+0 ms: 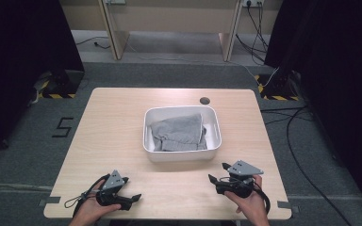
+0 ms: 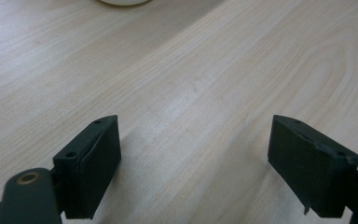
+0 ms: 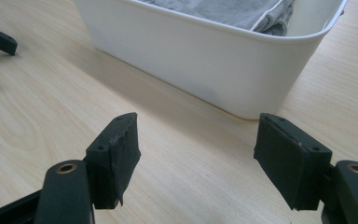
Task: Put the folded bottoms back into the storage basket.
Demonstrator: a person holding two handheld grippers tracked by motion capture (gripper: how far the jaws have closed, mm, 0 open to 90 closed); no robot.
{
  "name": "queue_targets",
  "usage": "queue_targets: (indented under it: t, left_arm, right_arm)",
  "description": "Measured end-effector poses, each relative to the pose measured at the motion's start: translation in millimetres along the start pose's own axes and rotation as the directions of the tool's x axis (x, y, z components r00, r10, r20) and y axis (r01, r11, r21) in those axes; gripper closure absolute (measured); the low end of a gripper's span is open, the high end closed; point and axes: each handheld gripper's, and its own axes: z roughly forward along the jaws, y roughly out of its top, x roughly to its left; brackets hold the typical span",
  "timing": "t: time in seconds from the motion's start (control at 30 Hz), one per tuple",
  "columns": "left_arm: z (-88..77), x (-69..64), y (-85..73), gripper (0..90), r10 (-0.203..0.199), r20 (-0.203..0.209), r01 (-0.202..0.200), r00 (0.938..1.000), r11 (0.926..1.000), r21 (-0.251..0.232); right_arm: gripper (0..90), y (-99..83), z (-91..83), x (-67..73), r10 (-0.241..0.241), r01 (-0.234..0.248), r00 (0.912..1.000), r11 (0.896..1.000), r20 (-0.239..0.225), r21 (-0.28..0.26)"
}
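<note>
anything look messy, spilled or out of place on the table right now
Nothing stands out. The grey cloth lies loosely bunched inside the white tub, none of it over the rim. The tub sits flat on the wooden table. The left gripper and the right gripper are open and empty.

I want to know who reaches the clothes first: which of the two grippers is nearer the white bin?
The right gripper: it sits just off the white bin's near right corner, while the left gripper lies farther back by the table's near edge.
</note>
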Motion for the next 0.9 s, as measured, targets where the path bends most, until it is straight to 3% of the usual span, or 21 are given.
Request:
queue_targets:
  t: [0.2, 0.3, 0.67, 0.9]
  left_arm:
    - [-0.9, -2.4, -4.0, 16.7, 0.030, -0.034, -0.030, 0.9990, 0.9996, -0.003]
    - [-1.8, -6.3, -6.1, 15.5, 0.035, -0.030, -0.035, 0.9990, 0.9994, -0.007]
    - [-7.5, -23.0, -16.0, 15.3, 0.034, -0.033, -0.035, 0.9989, 0.9989, -0.033]
    - [-11.1, -25.7, -21.4, 15.2, 0.028, -0.037, -0.029, 0.9989, 0.9985, -0.045]
  right_arm:
    - [30.9, -7.4, 3.0, 4.3, -0.011, 0.012, 0.9999, 1.000, -0.012, 0.022]
    - [30.5, -12.6, 4.2, 5.8, -0.011, 0.012, 0.9998, 0.999, -0.017, 0.035]
    - [29.3, -34.3, 8.5, 9.6, 0.006, -0.004, 0.9997, 0.997, -0.025, 0.079]
    - [28.2, -45.7, 13.4, 14.9, -0.018, 0.020, 0.9996, 0.993, -0.023, 0.119]
